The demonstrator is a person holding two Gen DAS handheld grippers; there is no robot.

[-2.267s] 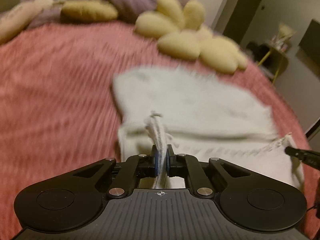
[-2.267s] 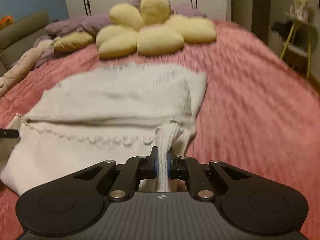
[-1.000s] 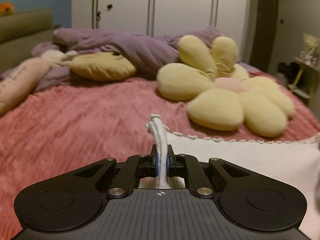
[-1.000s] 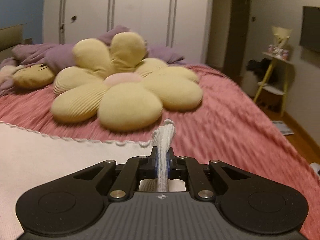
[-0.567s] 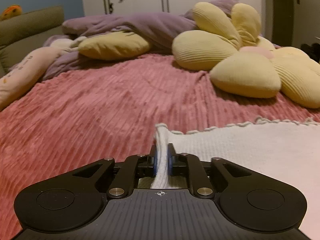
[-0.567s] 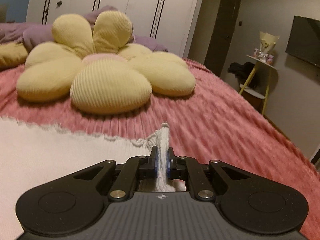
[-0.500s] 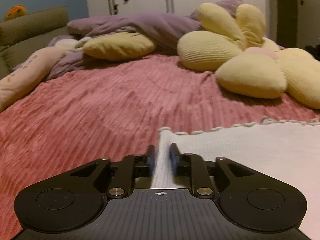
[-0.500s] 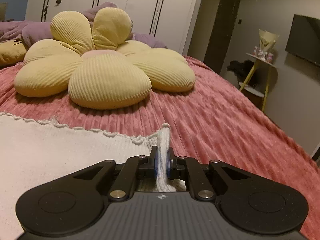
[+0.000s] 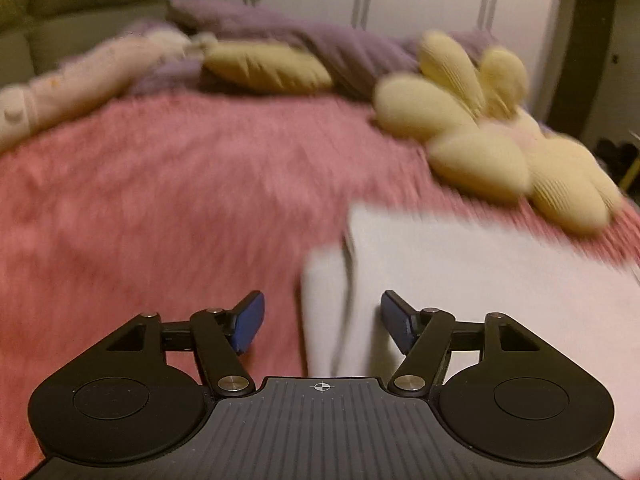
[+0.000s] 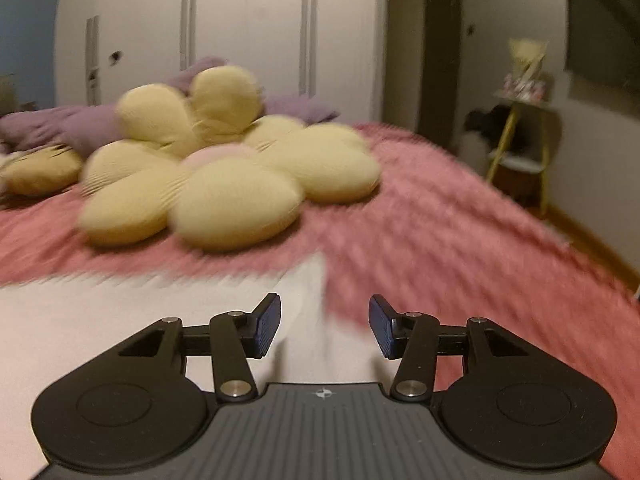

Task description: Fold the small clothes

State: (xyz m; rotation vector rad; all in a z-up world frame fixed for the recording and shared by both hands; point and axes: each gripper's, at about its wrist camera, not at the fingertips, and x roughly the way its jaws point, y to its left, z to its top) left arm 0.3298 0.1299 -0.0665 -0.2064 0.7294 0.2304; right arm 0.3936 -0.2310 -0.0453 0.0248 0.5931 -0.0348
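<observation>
Both grippers stand with jaws spread wide and nothing between the blue pads. The left gripper [image 9: 322, 322] hangs over the near left corner of the white knit garment [image 9: 460, 280], with the left-hand edge of the cloth running up between its fingers. The right gripper [image 10: 324, 326] hangs over the garment's near right corner [image 10: 160, 320], the cloth's right edge lying just inside the gap. Neither pad appears to touch the fabric, though motion blur makes this uncertain.

The garment lies flat on the pink ribbed bedspread [image 9: 160, 200]. In the left wrist view a second layer shows along its left side, set slightly in from the layer beneath, which suggests one fold is already laid.

Handling judgement: the knit is light, soft and limp. It has no stiffness, so an unsupported span will sag, and any lifted edge needs holding at two points. It is not fragile, but the plush bedspread is likely to drag on it, so it should be lifted rather than slid. Suitable grip points are the corners of the stacked edges, with both layers taken together so the fold does not open.

Farther off, near but apart from the garment's far edge, lies a yellow flower cushion [image 10: 224, 176]. Beyond it are purple bedding [image 9: 320, 48] and white wardrobe doors [image 10: 240, 32].
</observation>
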